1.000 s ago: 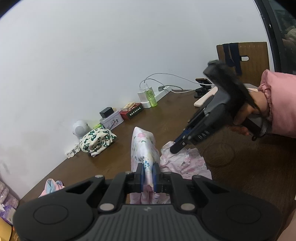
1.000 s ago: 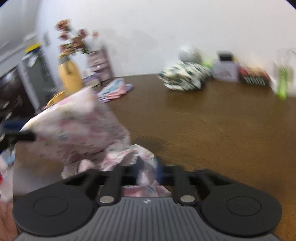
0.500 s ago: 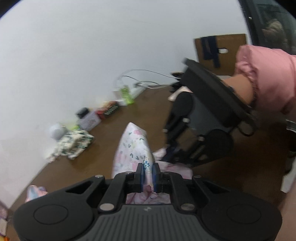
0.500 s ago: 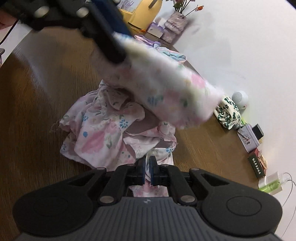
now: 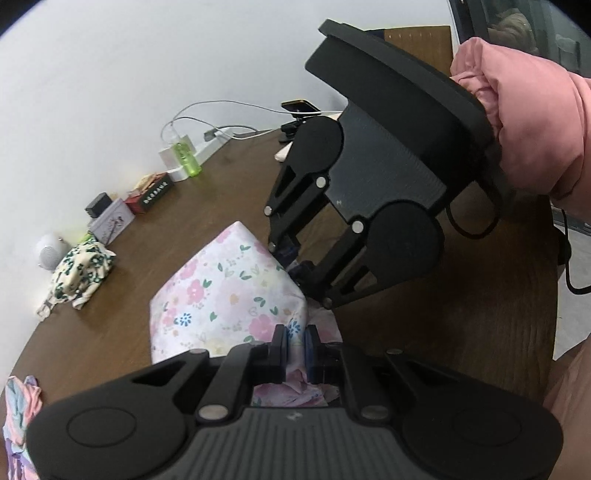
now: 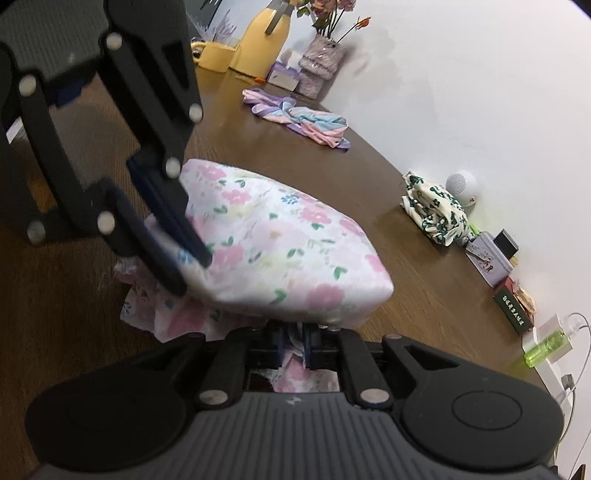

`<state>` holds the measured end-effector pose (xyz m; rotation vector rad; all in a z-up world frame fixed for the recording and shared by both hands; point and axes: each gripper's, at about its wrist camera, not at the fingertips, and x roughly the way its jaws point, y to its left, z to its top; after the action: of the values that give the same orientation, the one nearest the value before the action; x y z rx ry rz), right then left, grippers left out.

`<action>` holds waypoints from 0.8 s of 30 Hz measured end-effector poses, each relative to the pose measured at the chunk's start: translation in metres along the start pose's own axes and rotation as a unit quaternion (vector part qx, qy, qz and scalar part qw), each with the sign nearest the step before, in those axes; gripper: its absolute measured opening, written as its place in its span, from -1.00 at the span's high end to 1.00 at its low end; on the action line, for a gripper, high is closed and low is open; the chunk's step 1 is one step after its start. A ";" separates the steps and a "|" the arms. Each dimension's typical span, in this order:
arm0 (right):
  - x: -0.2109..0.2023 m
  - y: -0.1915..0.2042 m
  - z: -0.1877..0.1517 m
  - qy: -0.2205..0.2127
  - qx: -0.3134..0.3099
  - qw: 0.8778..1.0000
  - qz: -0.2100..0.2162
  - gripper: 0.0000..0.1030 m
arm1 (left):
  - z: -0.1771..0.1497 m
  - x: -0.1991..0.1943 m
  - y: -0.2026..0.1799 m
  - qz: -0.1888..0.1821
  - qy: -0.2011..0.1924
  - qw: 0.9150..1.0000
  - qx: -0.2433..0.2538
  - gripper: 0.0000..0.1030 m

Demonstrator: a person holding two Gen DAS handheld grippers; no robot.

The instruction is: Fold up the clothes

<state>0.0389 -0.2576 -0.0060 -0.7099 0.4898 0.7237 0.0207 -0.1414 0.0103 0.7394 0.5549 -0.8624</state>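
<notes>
A pink floral garment (image 5: 225,295) is held up above the brown table (image 5: 461,325), stretched between both grippers; it also shows in the right wrist view (image 6: 280,251). My left gripper (image 5: 295,341) is shut on one part of it, seen from the right wrist view (image 6: 177,240). My right gripper (image 6: 293,341) is shut on another part, and appears in the left wrist view (image 5: 291,264) close above the cloth. The rest of the garment lies bunched on the table below (image 6: 162,314).
A green-and-white folded garment (image 6: 436,210) and a pastel striped garment (image 6: 299,118) lie farther back. Small boxes (image 6: 491,258), a green bottle (image 6: 545,349), a white speaker (image 6: 461,182), a yellow jug (image 6: 266,33) and a vase (image 6: 321,59) line the wall.
The right gripper has swung in close to the left one, and the raised floral cloth now spans tightly between them. Both stay shut on the garment.
</notes>
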 end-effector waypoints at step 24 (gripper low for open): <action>-0.045 -0.043 -0.007 -0.076 0.173 0.981 0.037 0.45 | 0.002 0.022 -0.012 -0.016 0.012 1.000 0.002 0.83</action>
<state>0.0400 -0.3047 0.0348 -0.3100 0.4878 0.7327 0.0224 -0.1584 -0.0082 0.7468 0.5869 -0.8854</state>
